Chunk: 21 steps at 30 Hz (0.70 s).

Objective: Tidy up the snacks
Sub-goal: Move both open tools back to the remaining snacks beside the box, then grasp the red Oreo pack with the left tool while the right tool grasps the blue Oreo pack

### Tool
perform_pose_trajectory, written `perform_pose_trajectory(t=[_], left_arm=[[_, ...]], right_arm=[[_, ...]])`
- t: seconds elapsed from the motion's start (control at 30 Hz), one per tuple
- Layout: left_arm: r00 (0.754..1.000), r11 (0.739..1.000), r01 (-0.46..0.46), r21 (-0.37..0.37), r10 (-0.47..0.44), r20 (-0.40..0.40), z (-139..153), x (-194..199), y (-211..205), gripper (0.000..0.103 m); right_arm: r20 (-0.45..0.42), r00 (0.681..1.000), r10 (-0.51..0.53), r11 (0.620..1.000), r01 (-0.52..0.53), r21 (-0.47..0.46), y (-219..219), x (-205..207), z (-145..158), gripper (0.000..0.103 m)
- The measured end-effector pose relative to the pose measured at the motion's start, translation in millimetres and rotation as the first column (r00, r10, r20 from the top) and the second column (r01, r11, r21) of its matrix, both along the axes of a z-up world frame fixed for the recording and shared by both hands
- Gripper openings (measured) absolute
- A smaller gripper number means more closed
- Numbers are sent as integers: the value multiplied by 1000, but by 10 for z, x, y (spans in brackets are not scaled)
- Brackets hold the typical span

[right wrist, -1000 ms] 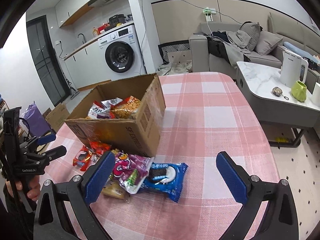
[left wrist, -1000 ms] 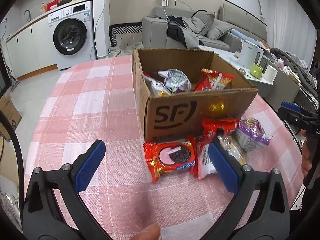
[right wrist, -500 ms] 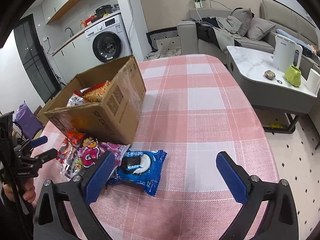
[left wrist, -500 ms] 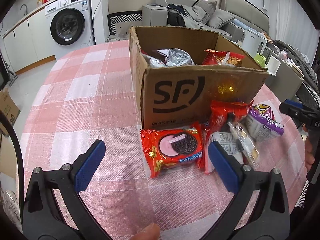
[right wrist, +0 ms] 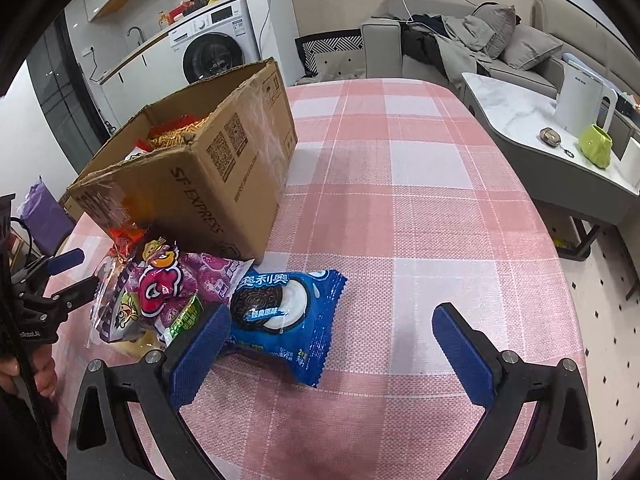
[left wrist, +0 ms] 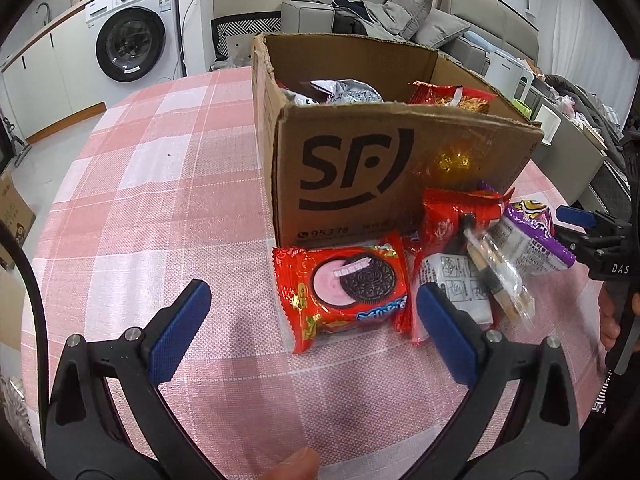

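The left gripper (left wrist: 312, 316) is spread wide and empty, its fingers low in the frame on either side of the red Oreo packet (left wrist: 344, 290), which lies flat at centre, just below the cardboard box (left wrist: 384, 168). The right gripper (right wrist: 330, 336) is likewise spread and holds nothing; the blue Oreo packet (right wrist: 284, 316) lies lower centre, touching its left finger.

The likely trouble is crowding: the red packet touches the white-and-red wrapper (left wrist: 452, 280) on its right, so closing jaws could snag both. The slick film may also slip or crumple rather than lift.

The purple snack bag (right wrist: 168, 284) and its neighbours overlap at the left of the right view, so I cannot tell how many packets are heaped there. The box's near wall hides most of its contents; only wrapper tops show. The plaid tablecloth (right wrist: 420, 220) runs out of frame at the bottom.
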<state>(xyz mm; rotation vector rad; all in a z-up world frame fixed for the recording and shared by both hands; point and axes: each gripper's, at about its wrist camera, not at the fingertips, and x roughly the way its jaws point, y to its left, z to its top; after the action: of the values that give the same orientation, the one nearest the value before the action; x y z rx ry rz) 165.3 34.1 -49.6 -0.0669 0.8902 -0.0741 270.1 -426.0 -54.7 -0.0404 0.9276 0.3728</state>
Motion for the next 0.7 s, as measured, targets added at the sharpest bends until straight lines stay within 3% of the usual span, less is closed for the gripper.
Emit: perform_pose_trajectory(t=[0.27,0.7], left_arm=[[1000,1000,4,-8,-4,-11,-57,43,34,102],[999,998,-33,-44,32,-40,-196,154,143,101]], right_arm=[[-17,998,62,997,-62,-49,216,-27,-108,103],[-26,1000,2,998,-4,-65,210,53,-179,103]])
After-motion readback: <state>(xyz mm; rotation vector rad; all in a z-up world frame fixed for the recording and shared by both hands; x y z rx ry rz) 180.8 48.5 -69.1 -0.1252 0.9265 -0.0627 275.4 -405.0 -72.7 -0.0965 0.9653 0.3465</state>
